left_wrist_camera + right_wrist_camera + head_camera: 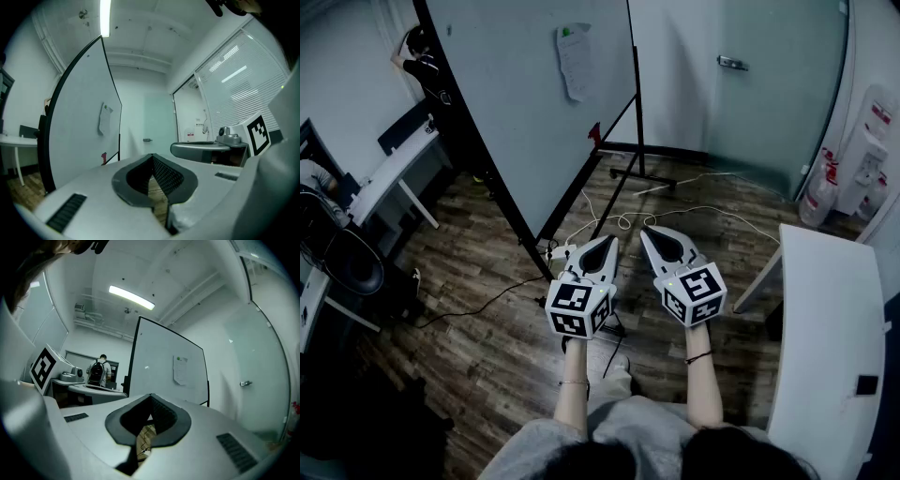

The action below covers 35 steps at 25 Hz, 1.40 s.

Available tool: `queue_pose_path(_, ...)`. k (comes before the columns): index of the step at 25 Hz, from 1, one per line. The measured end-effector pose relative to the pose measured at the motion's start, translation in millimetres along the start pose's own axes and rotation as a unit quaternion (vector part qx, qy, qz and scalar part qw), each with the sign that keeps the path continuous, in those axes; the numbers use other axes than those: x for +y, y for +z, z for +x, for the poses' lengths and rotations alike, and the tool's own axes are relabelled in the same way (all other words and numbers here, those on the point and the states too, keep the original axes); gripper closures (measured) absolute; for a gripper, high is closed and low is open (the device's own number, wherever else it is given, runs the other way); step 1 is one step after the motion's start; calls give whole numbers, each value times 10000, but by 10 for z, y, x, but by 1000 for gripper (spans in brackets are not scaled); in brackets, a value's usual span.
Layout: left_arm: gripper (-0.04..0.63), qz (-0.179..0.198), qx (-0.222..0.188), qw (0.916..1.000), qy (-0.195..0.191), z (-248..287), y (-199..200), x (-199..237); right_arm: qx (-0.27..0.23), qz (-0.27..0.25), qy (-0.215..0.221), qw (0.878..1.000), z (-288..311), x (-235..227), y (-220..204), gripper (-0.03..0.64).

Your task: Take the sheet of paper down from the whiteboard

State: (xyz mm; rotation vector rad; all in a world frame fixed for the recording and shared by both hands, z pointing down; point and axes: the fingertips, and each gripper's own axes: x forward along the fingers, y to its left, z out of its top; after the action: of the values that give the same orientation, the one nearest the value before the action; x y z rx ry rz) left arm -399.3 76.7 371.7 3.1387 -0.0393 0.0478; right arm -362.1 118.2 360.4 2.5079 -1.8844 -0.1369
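A white sheet of paper point(573, 60) hangs on the whiteboard point(525, 103), pinned near its top by a green magnet point(566, 33). The sheet point(105, 119) shows left of centre in the left gripper view, and the sheet point(180, 370) shows right of centre in the right gripper view. My left gripper point(610, 239) and right gripper point(647, 231) are held level side by side over the floor, well short of the board. Both are shut with nothing between the jaws.
The whiteboard stands on a black wheeled frame point(633, 169) with cables point(675, 211) trailing over the wood floor. A white table point(830, 337) is at my right, desks and a chair point(356, 262) at my left. A person with a backpack point(97, 371) stands far behind.
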Motion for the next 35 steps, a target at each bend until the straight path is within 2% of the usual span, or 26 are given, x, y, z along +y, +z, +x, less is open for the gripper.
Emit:
queue_pose_path(12,592,65,86,9999,111,116,-41,-7,19,-30,44,10000,-10,-103,-38,617)
queue_pose_path(23,592,58,271,9985,475,39,-169,32,86,232,165,9996,-7,-130,-195,615)
queue_pose_path(28,592,111,153,9988,447,328,-81,123,46,121,144,9998,132,-350,-160,615)
queue_pose_path(33,592,-16,-31,9986,524,889,-48,299,6,-28,110,9999,352,-791,-114,617)
queue_pose_path(35,592,8,-62,9991,415,1125,19,326,-6,-55,55,10000,465,-1006,-64,617)
